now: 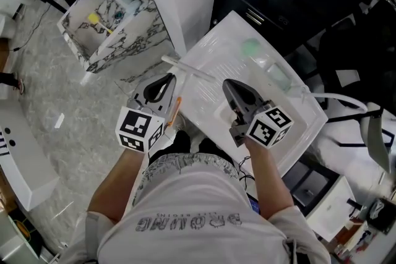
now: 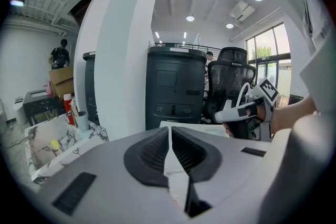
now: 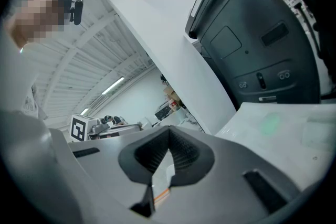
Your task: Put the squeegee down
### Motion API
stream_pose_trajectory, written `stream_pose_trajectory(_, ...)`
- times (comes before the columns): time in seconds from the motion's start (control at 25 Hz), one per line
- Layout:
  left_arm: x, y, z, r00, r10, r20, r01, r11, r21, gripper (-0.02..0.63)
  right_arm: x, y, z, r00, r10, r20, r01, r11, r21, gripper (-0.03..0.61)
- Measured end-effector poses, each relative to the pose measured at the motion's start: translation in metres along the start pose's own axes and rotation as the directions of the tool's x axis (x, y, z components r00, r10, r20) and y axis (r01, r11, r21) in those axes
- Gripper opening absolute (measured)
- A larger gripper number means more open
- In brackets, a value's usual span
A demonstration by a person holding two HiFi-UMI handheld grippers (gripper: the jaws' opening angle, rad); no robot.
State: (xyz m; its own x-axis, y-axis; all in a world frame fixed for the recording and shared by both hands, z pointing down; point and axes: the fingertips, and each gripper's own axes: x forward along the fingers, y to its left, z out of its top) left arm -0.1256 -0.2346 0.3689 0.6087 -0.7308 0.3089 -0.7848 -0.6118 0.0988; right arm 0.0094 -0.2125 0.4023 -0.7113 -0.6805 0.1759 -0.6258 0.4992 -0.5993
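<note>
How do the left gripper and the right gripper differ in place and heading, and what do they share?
Seen from the head view, the left gripper sits at the left edge of the white board, while the right gripper sits over the board itself. The left gripper points up and to the right there; the right gripper points up and to the left, so they lean together. Both are shut, with nothing between their jaws.

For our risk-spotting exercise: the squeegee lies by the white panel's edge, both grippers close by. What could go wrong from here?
The squeegee lies at the white panel's edge, so a nudge might tip it to the floor. The shut left gripper sits right beside it and could catch it when drawing back.
</note>
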Motion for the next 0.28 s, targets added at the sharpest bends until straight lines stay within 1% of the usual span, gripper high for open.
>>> stream_pose_trajectory(0.28,0.0023,0.0042,-0.0027,1.000,0.002,-0.004,-0.002,1.000,-0.005,0.034,0.0046,-0.0016,-0.0023,1.000,-0.001,-0.006,0.001,1.000,0.000,0.006)
